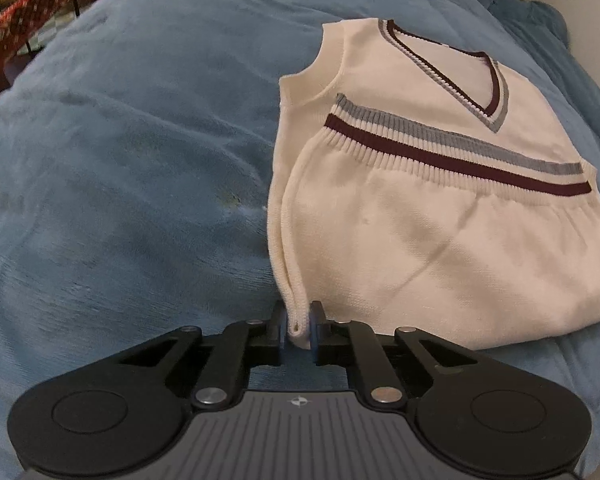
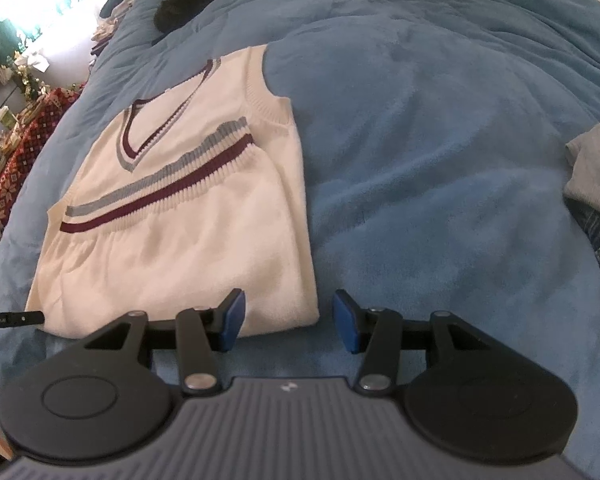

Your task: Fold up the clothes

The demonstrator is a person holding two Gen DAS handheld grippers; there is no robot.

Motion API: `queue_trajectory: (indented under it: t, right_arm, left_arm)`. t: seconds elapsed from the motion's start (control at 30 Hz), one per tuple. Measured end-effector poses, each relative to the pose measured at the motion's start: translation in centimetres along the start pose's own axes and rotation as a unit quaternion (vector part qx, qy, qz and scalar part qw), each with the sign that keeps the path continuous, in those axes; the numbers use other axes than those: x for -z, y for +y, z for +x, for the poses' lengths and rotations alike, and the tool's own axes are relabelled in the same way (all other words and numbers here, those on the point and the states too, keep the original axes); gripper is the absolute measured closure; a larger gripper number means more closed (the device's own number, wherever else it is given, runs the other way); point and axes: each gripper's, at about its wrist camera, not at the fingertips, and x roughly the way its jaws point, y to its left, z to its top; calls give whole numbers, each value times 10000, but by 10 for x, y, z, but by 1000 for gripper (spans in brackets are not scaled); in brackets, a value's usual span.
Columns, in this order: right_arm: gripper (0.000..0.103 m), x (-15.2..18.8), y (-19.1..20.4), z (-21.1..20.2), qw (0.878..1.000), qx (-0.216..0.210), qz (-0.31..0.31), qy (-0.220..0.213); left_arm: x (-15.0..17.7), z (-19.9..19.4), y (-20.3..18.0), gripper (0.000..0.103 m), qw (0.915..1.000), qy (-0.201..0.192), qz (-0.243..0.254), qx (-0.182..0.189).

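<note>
Nearest to me, my left gripper [image 1: 299, 326] has its jaws pressed together on the near left corner of the cream vest [image 1: 420, 200], a rolled bit of folded edge pinched between the blue pads [image 1: 314, 320]. I judge I hold that corner because it anchors the next fold: lifting it carries the doubled layer along.

My right gripper [image 2: 288, 316] stands spread, nothing between its fingers; the vest's near right corner [image 2: 300, 312] lies just ahead of the gap, partly behind the left pad, not gripped as far as I can see. I read that as waiting to take the matching corner, so both ends lift evenly.

Beyond the tongs the vest lies flat on the blue blanket [image 1: 120, 160], its striped hem band [image 1: 460, 152] already folded up across the chest. Its long axis runs away from me, V-neck [image 1: 496, 116] at the far end, fold line nearest the fingers.

Farther right of the right tongs sits a grey garment [image 2: 596, 168], well apart.
</note>
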Motion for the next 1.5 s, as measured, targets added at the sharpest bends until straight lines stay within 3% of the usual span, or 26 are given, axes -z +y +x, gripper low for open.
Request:
queue_trajectory:
  t: [0.2, 0.23, 0.3, 0.33, 0.37, 0.47, 0.73, 0.9, 1.03, 1.27, 1.37, 1.5]
  right_arm:
    - [48, -1, -7, 19, 9996, -24, 185, 224]
    - [52, 0, -7, 23, 9994, -26, 197, 266]
    - [82, -1, -7, 31, 9992, -73, 174, 349]
    - [91, -2, -5, 32, 9991, -89, 126, 385]
    - [91, -4, -2, 30, 9991, -85, 33, 405]
    - [92, -5, 10, 17, 9986, 84, -360, 386]
    - [93, 4, 18, -32, 9966, 87, -517, 630]
    - [93, 40, 18, -48, 9923, 202, -502, 1118]
    - [92, 72, 16, -38, 9875, 462, -637, 1363]
    - [87, 85, 22, -17, 9873, 713, -805, 1171]
    - [77, 89, 19, -33, 9881, 776, -769, 1087]
    - [75, 90, 20, -64, 9871, 968, -832, 962]
  left_arm:
    - [-1, -1, 2, 92, 10000, 29, 73, -35]
    - [-1, 1, 2, 92, 9999, 46, 83, -43]
    - [-1, 4, 0, 92, 9999, 59, 117, -77]
    - [0, 4, 0, 92, 9999, 53, 123, -87]
    - [0, 2, 0, 93, 9999, 36, 134, -96]
    - [-1, -11, 0, 95, 9996, -19, 255, -151]
    - [-3, -75, 9, 95, 9989, -44, 459, -36]
    - [36, -91, 15, 95, 9987, 377, 342, -15]
    - [75, -66, 13, 95, 9964, 713, 416, -191]
    - [70, -50, 15, 89, 9962, 775, 322, -252]
    - [70, -66, 18, 84, 9966, 721, 301, -251]
    - [68, -88, 17, 85, 9967, 543, 410, -435]
